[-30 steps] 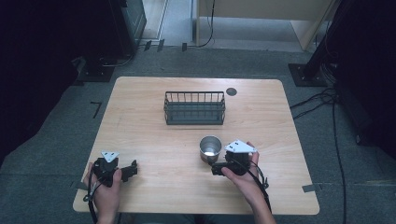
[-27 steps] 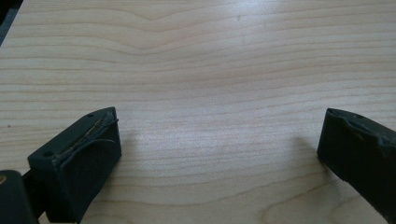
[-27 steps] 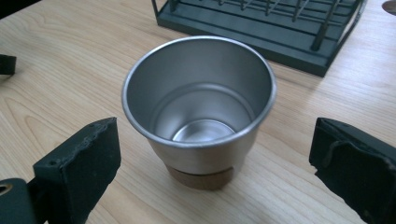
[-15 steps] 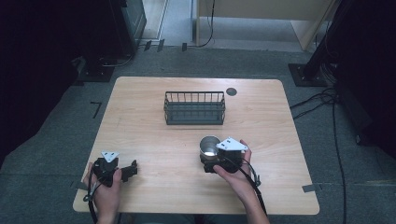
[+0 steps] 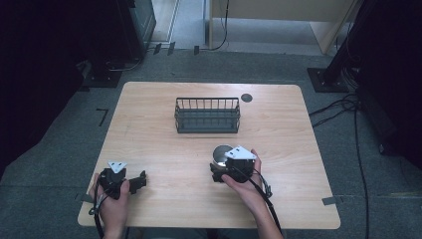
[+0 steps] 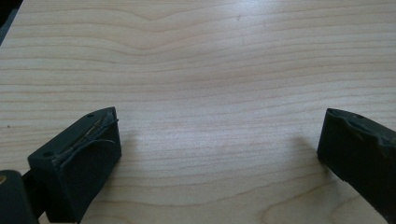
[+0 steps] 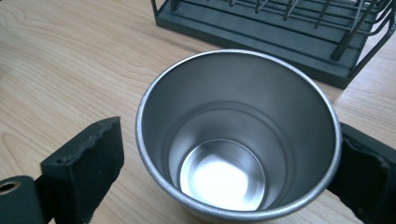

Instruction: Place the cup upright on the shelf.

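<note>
A bare steel cup (image 5: pixel 220 152) stands upright on the wooden table (image 5: pixel 149 124), in front of the wire basket. My right gripper (image 5: pixel 225 160) reaches around it from the near side. In the right gripper view the cup (image 7: pixel 233 140) sits between the jaws, which have just been closing. The right jaw lies at the cup's wall, while a narrow gap shows between the left jaw and the cup. My left gripper (image 5: pixel 141 180) rests near the front left of the table, pointing right. Its jaws (image 6: pixel 219 154) stand wide apart over bare wood.
A dark wire basket (image 5: pixel 207 115) stands mid-table toward the far side, close behind the cup in the right gripper view (image 7: pixel 280 28). A small black disc (image 5: pixel 246 97) sits near the far edge. Cables and dark stands surround the table on the floor.
My right hand has slid left toward the cup, and its jaws now straddle it instead of standing beside it. The left hand has stayed where it was.
</note>
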Available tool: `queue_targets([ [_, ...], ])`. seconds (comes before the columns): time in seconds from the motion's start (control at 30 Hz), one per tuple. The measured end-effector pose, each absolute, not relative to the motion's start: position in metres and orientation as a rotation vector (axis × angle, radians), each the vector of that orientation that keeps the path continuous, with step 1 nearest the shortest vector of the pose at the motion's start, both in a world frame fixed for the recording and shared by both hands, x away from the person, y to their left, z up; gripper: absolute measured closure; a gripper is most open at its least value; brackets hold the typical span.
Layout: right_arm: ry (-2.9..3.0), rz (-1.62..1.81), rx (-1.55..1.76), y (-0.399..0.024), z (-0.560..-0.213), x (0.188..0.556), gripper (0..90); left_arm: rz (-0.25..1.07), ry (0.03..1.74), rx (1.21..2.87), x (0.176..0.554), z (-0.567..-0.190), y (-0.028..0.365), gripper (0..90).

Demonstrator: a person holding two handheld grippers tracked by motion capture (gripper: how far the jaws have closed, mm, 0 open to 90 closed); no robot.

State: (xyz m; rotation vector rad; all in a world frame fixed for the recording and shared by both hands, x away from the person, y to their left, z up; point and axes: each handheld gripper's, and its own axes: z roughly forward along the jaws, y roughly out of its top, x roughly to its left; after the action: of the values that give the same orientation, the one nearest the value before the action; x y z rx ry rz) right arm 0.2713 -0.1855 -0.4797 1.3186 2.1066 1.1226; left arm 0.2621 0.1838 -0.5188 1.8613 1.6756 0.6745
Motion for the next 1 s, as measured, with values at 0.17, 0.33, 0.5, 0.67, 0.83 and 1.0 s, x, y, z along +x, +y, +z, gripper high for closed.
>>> queue_targets([
  [0.17,2.105,1.092,1.321,-0.184,-0.480,0.273,8.6,0.674,1.675,1.861,0.262,-0.519,0.184,0.0],
  [0.33,2.102,1.053,1.320,-0.183,-0.479,0.274,15.7,0.674,1.675,1.861,0.262,-0.519,0.184,0.0],
  [0.5,2.127,1.042,1.315,-0.185,-0.477,0.275,16.6,0.674,1.675,1.861,0.262,-0.519,0.184,0.0],
  [0.67,2.130,1.044,1.309,-0.185,-0.474,0.277,17.2,0.674,1.675,1.861,0.262,-0.519,0.184,0.0],
  [0.83,2.131,1.041,1.308,-0.185,-0.468,0.279,18.4,0.674,1.675,1.861,0.262,-0.519,0.184,0.0],
  [1.0,2.135,1.046,1.304,-0.185,-0.461,0.282,18.5,0.674,1.676,1.861,0.262,-0.519,0.184,0.0],
])
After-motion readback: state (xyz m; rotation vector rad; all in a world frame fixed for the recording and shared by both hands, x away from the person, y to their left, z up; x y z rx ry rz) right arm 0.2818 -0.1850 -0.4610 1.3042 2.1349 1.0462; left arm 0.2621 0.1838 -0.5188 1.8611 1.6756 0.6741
